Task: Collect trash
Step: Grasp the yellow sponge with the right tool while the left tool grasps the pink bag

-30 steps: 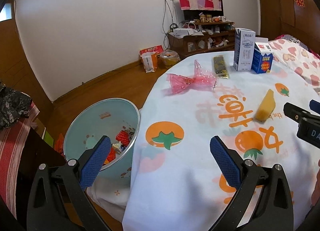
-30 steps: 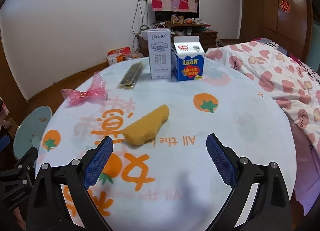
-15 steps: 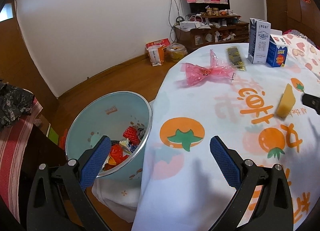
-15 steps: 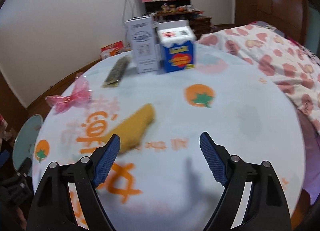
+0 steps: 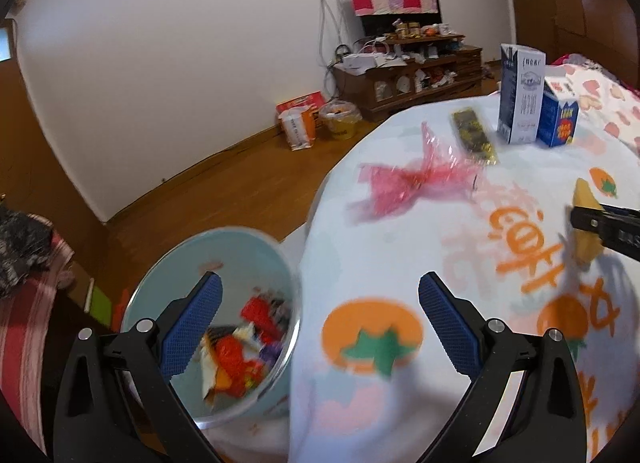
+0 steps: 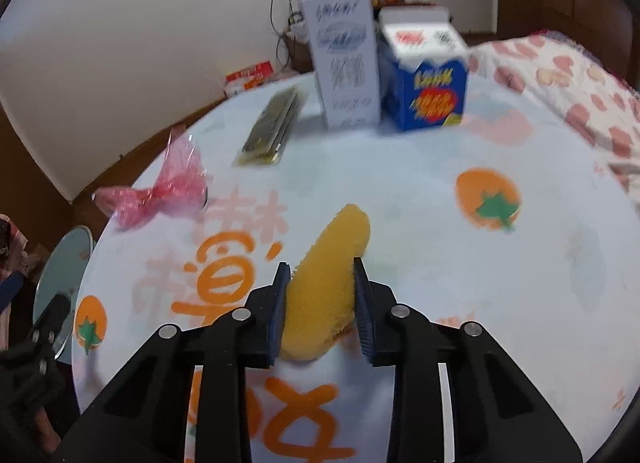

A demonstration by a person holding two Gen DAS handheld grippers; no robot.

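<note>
A yellow sponge [image 6: 328, 271] lies on the round table with the tomato-print cloth [image 6: 440, 191]. My right gripper [image 6: 320, 303] is shut on the sponge's near end; it also shows in the left wrist view [image 5: 600, 223] with the sponge [image 5: 586, 223]. A pink plastic wrapper [image 6: 160, 191] [image 5: 412, 183] and a dark flat packet [image 6: 272, 127] [image 5: 472, 135] lie farther back. My left gripper [image 5: 320, 327] is open and empty, above the table's left edge and a light blue trash bin [image 5: 224, 255] that holds colourful trash.
A white carton [image 6: 346, 59] and a blue carton [image 6: 424, 79] stand at the table's far side. A bed with a heart-print cover [image 6: 560, 79] is to the right. A wooden cabinet [image 5: 408, 75] and bags [image 5: 296, 123] sit by the far wall.
My right gripper moved forward over the sponge and closed on it. My left gripper shifted slightly and stayed open.
</note>
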